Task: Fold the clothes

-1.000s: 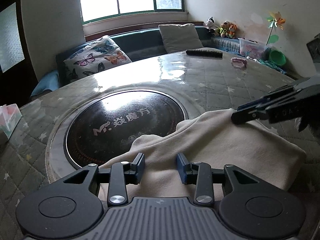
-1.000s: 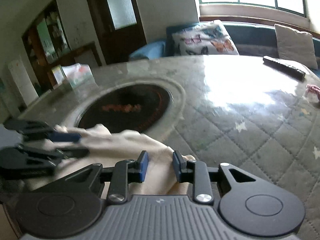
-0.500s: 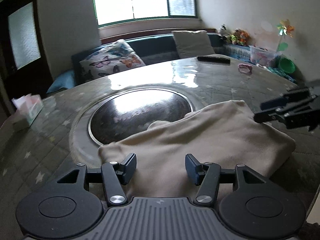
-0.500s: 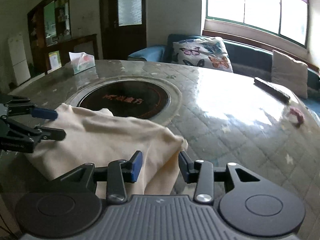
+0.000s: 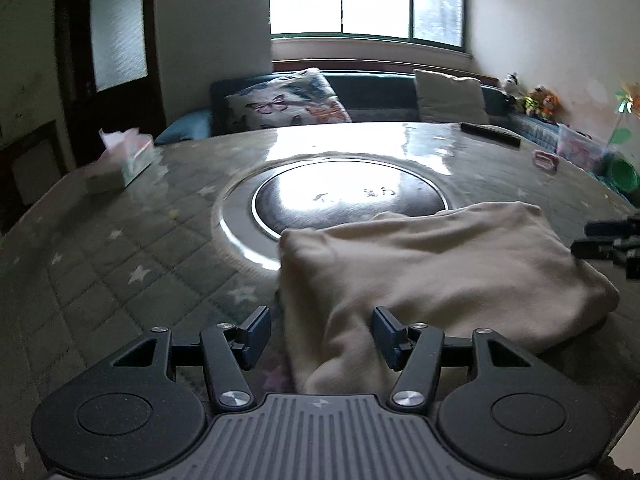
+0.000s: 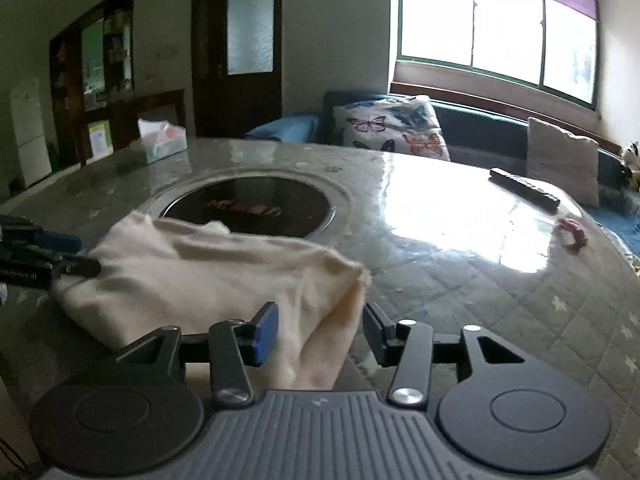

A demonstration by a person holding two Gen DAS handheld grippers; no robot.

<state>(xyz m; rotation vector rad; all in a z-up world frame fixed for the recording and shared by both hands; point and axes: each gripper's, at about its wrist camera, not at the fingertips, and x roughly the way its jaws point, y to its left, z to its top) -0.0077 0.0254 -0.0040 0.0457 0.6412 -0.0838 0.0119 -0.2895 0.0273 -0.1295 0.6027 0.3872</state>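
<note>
Pulled back from the cloth [image 5: 432, 272] since half a second ago, both grippers. Left gripper [image 5: 320, 334] spread wide at lower centre, holding nothing, cloth edge lying between its fingers. Right gripper [image 6: 318, 334] likewise wide, empty, over the cloth's corner. Lay folded, mid-frame on the table [image 5: 120, 248], partly over the dark round inset [image 5: 348, 200].

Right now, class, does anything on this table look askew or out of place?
Yes. The cream garment lies bunched, its far edge overlapping the round black hotplate set in the table, an odd spot for cloth.
</note>
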